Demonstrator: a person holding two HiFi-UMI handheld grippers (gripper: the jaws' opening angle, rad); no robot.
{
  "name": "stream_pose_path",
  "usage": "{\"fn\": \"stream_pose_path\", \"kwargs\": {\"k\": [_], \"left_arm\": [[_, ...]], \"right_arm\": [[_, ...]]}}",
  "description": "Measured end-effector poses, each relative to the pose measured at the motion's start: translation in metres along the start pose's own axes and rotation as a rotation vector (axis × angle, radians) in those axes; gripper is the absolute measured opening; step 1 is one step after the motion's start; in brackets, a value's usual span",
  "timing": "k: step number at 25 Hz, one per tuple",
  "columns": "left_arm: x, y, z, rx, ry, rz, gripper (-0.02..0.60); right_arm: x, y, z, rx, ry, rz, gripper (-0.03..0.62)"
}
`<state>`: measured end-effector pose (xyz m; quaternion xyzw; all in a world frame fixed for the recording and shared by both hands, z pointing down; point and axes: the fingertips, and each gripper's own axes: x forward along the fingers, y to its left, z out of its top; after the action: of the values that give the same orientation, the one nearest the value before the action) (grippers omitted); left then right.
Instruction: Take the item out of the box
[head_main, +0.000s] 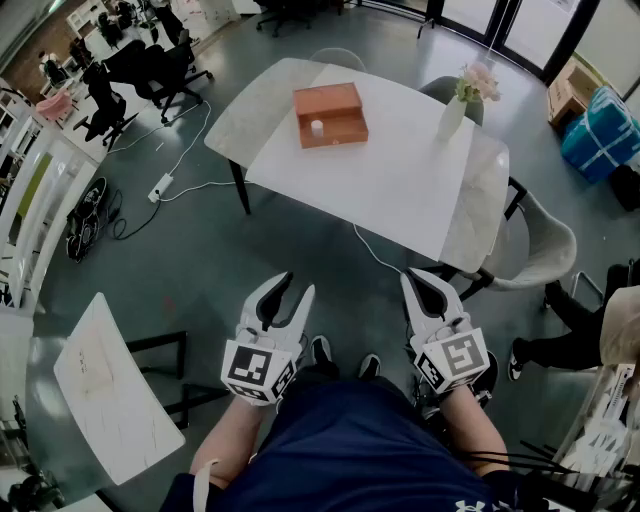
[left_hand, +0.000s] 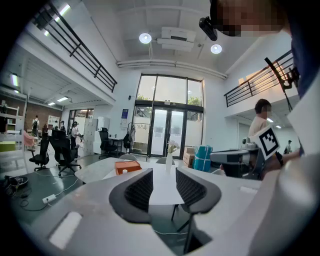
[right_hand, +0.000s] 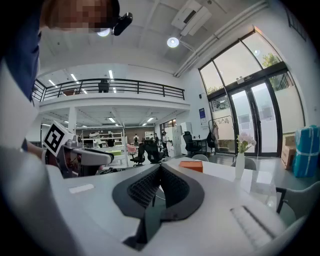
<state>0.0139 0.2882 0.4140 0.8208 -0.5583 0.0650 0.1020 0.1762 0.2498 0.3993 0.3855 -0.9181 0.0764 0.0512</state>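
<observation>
Orange box (head_main: 330, 114) sits on the white table (head_main: 400, 190) at twelve o'clock, well away, a small white item (head_main: 317, 127) inside. Left gripper (head_main: 296, 287) stands parted, empty; right gripper (head_main: 417, 276) is pressed closed, empty. Reaching carelessly could topple the flower vase (head_main: 452, 115) at one o'clock.

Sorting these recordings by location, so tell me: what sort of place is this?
Probably a large open-plan office or shared workspace hall. It has black swivel office chairs at desks, a mezzanine railing along an upper level, and tall glass doors at the far end.
</observation>
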Motion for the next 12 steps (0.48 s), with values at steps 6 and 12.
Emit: {"fn": "stream_pose_path", "kwargs": {"k": [6,12], "left_arm": [[0.004,0.013,0.002,0.003,-0.001,-0.007,0.152],[0.004,0.031,0.0,-0.006,-0.006,-0.006,0.152]], "right_arm": [[0.01,-0.001,-0.007,0.019,0.014,-0.007,0.0],[0.018,-0.003,-0.017,0.069,0.024,-0.041,0.002]]}}
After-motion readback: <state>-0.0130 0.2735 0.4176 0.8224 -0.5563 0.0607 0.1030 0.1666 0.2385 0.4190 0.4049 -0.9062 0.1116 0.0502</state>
